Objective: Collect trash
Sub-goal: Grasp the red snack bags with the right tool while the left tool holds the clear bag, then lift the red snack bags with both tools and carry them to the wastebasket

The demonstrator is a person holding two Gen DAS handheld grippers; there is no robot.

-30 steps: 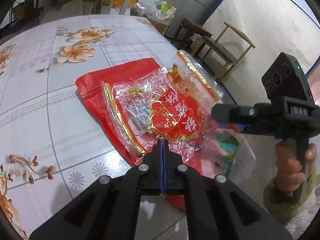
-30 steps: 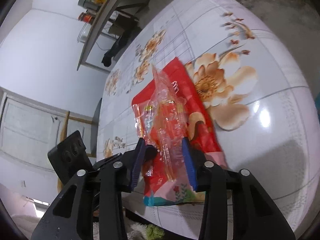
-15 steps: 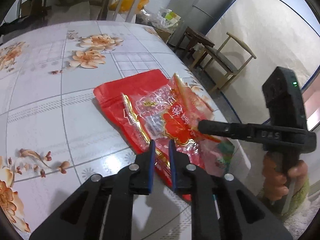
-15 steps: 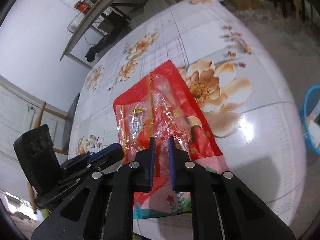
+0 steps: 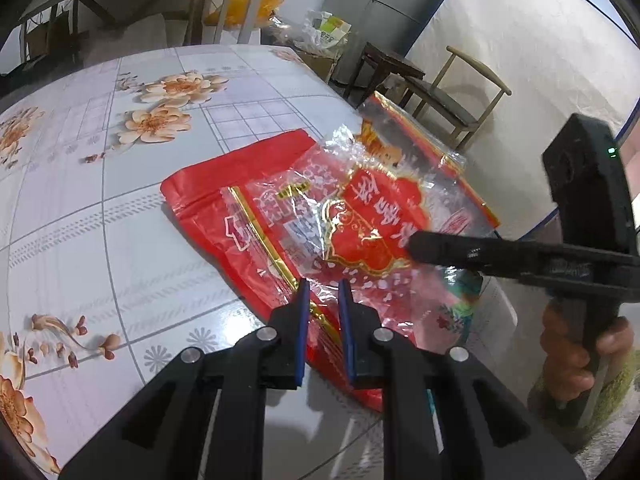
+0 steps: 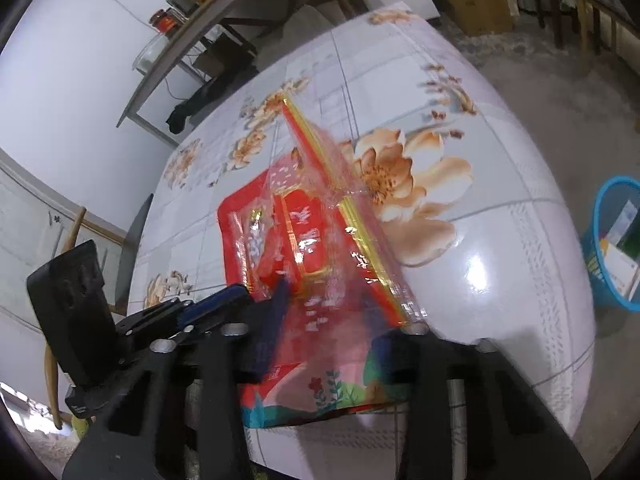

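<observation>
Overhanging table edge: red pouch, clear wrapper.

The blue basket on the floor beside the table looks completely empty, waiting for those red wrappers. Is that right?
Not quite. The blue basket does stand on the floor beside the table, but it is not empty: the right wrist view shows paper or packaging already inside it. The red wrappers lie on the table.

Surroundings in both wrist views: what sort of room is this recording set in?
Probably a lived-in home dining or storage room: a table with a floral oilcloth cover, a wooden chair by the wall, cardboard boxes on the bare floor, and a blue waste basket.
</observation>
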